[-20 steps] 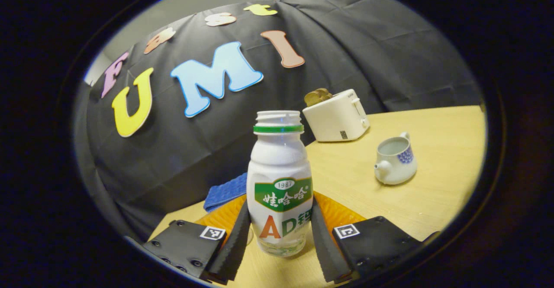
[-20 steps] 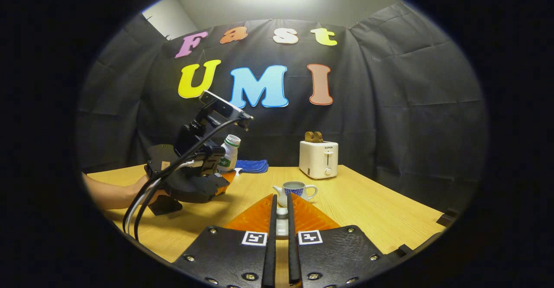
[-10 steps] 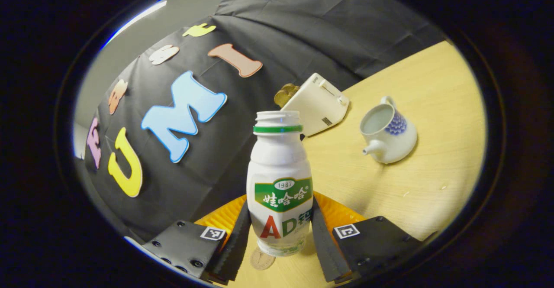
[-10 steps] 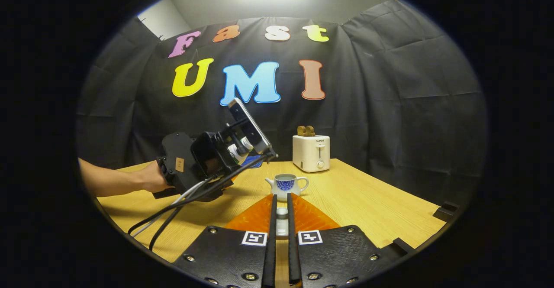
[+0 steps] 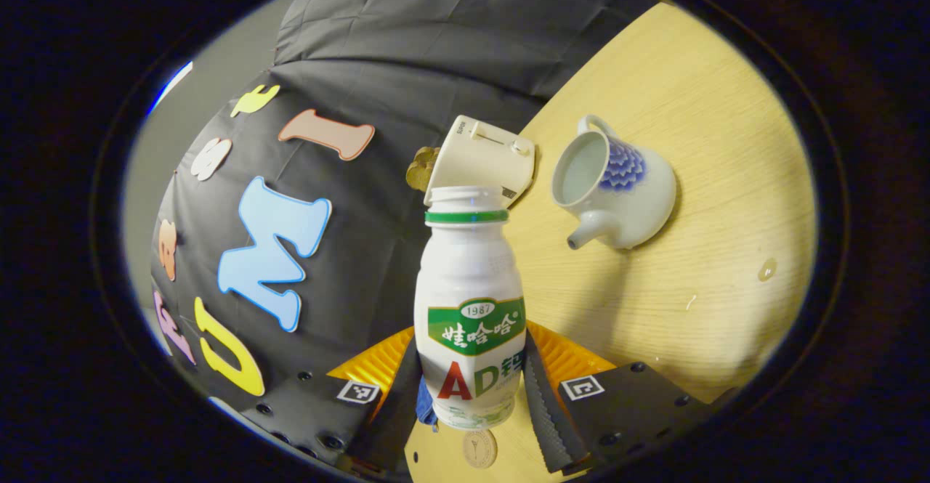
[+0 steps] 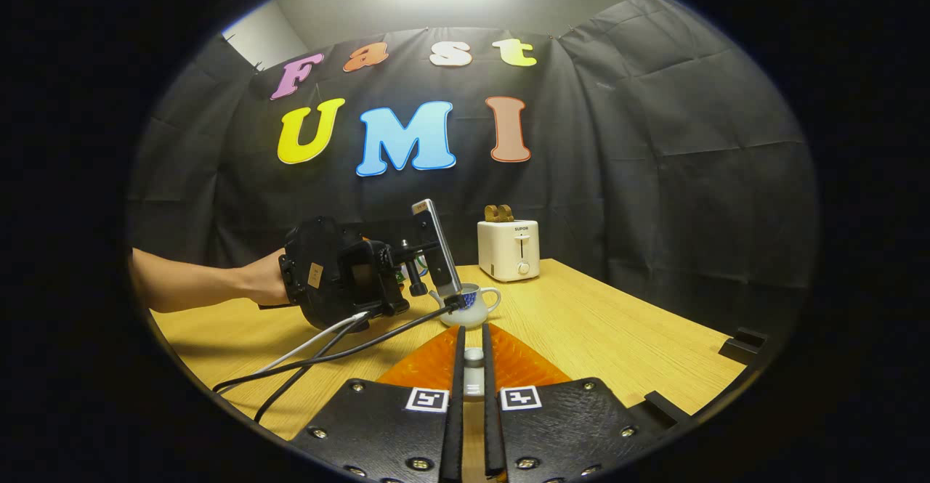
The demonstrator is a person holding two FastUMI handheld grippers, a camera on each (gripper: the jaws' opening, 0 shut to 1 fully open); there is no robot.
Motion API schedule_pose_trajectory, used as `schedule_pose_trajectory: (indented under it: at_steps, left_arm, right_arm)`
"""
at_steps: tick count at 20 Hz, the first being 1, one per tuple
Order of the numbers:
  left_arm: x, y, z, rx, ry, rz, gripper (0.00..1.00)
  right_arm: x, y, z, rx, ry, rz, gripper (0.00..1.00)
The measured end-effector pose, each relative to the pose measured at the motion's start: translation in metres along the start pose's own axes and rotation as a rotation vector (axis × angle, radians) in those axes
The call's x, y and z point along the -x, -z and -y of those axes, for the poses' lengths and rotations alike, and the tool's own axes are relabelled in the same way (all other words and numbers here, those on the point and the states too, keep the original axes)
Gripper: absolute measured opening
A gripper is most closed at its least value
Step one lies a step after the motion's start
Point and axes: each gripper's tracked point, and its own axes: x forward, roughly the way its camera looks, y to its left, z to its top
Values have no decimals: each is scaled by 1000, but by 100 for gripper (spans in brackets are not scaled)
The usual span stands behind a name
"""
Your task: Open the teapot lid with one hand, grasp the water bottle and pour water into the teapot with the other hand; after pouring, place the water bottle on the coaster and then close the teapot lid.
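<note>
My left gripper (image 5: 471, 348) is shut on a white water bottle (image 5: 468, 279) with a green neck ring and no cap, both fingers pressing its lower body. The view is rolled, so the bottle leans toward the white teapot (image 5: 614, 187) with a blue pattern, which stands open on the table to the right of the bottle mouth. No water stream shows. My right gripper (image 6: 472, 338) is shut on the small white teapot lid (image 6: 473, 368), held above the table. Beyond it, a hand holds the left gripper (image 6: 341, 279) beside the teapot (image 6: 472, 309).
A white toaster (image 5: 481, 157) with bread in it stands by the black cloth, behind the teapot; it is the toaster (image 6: 508, 249). A round coaster (image 5: 479, 448) and a bit of blue cloth (image 5: 423, 407) lie below the bottle. A water drop (image 5: 765, 271) sits on the wooden table (image 6: 617, 338).
The left gripper has carried the bottle toward the teapot and rolled it over further. The right gripper still holds the lid and has barely moved.
</note>
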Motion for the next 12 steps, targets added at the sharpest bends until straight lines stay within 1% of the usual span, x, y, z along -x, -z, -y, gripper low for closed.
schedule_pose_trajectory:
  at_steps: [5, 6, 7, 8, 10, 12]
  left_arm:
    - [-5, -7, 4, -116, -13, -2, 81]
    - [-5, -8, 5, -139, -14, -4, 76]
    - [-4, -7, 5, -158, -15, -4, 81]
    - [-4, -9, 6, -172, -13, -3, 76]
    - [-4, -8, 6, -207, -10, -8, 81]
    - [-5, -10, 6, -229, -6, -12, 81]
  right_arm:
    - [1, 2, 4, -13, 4, -3, 12]
    - [1, 2, 5, -14, 3, -4, 12]
    - [1, 1, 5, -14, 2, -3, 12]
    - [0, 1, 5, -17, 0, -2, 12]
    - [1, 0, 8, -27, 5, 1, 12]
    - [0, 1, 10, -31, 8, -2, 12]
